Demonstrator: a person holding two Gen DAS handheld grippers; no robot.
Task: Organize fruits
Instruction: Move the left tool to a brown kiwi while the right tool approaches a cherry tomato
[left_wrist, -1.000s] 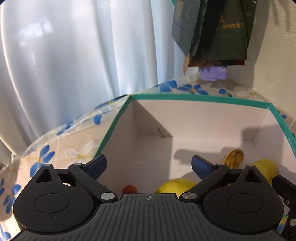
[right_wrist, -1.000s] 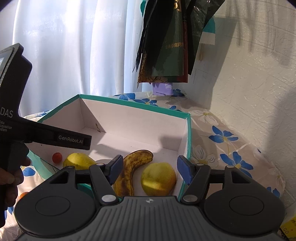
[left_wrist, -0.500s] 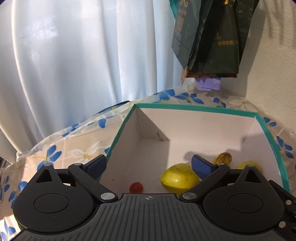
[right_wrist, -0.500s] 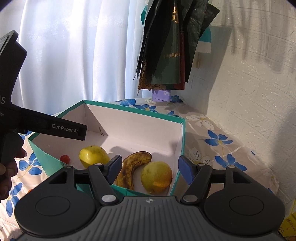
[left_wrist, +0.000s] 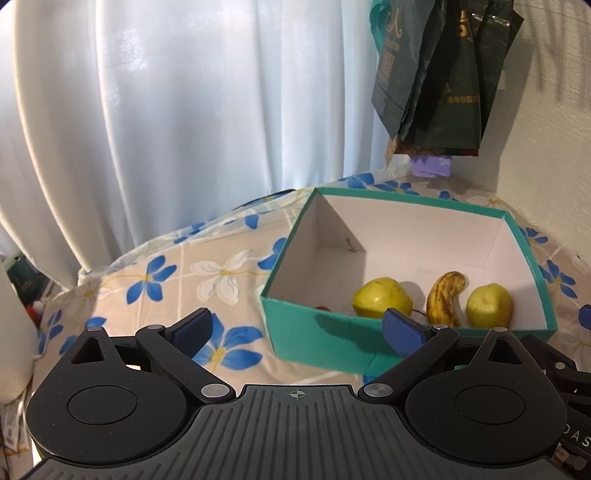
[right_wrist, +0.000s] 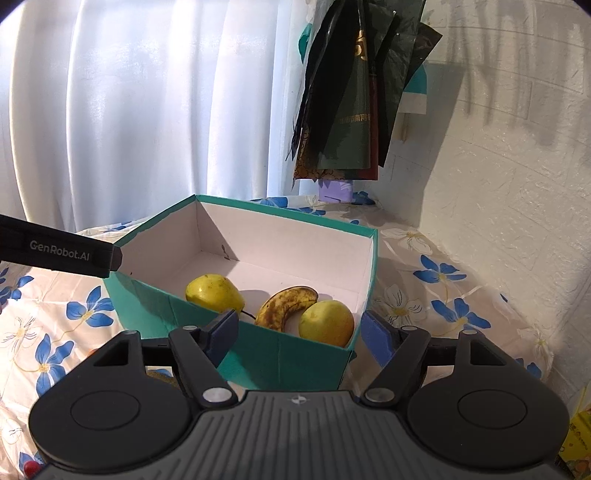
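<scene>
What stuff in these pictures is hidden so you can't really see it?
- Small red fruit, left wrist view: mostly hidden by the teal box front wall.
- Yellow packet, right wrist view: cut off by the picture edge.
- Purple item, both views: under the hanging dark bags, too unclear to name.

Each gripper, the left gripper (left_wrist: 297, 326) and the right gripper (right_wrist: 300, 331), has a ribbed dark-grey body with a small crosshair mark, two round black discs, black linkage arms on silver pivot screws and blue finger pads (left_wrist: 400, 331), while white "GenRobot.AI" lettering marks the black bar at the right wrist view's left edge.
</scene>
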